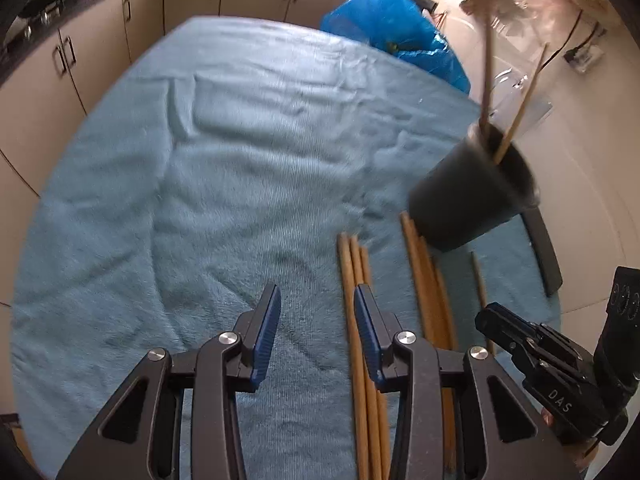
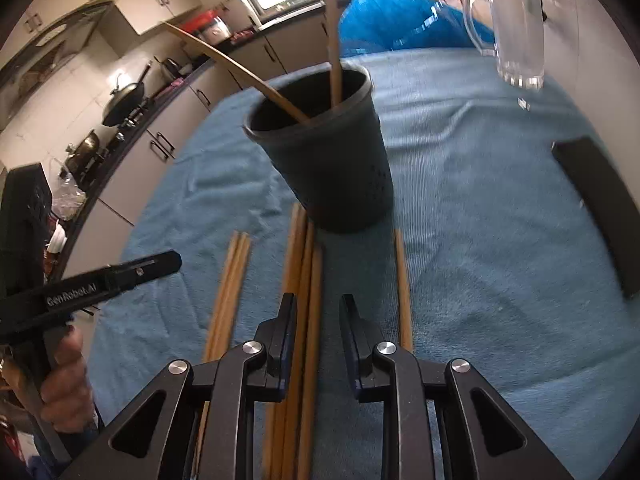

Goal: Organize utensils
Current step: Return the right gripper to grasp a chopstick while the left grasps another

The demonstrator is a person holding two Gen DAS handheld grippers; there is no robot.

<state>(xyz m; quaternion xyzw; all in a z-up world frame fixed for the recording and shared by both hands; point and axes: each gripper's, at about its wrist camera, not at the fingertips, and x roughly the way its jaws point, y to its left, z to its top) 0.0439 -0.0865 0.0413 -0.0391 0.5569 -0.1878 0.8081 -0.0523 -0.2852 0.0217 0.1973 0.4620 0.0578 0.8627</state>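
Worktop covered by a blue towel (image 1: pixel 200 184). A dark utensil cup (image 2: pixel 328 160) stands upright on the towel near the far-right part of the left wrist view; two chopsticks (image 2: pixel 335 60) lean inside it, tips up.

More wooden chopsticks lie flat on the towel in front of the cup, roughly parallel: a group of three (image 1: pixel 354 272) to the left, a thicker bundle (image 2: pixel 304 264) whose far ends reach the cup's base, and a single chopstick (image 2: pixel 402 280) to the right, apart from the bundle.

Left tool (image 1: pixel 316 332): jaws part-way apart, nothing between them; bare towel shows in the gap. The three-stick group passes under its right finger; contact cannot be told.

Right tool (image 2: pixel 318 336): jaws narrowly apart, above the bundle; a stick lies in line with the gap, pads not seen pressing it.

A clear glass mug (image 2: pixel 516 28) and a flat black object (image 2: pixel 600 208) sit to the right. Blue plastic bag (image 1: pixel 396 32) beyond the worktop's far edge.
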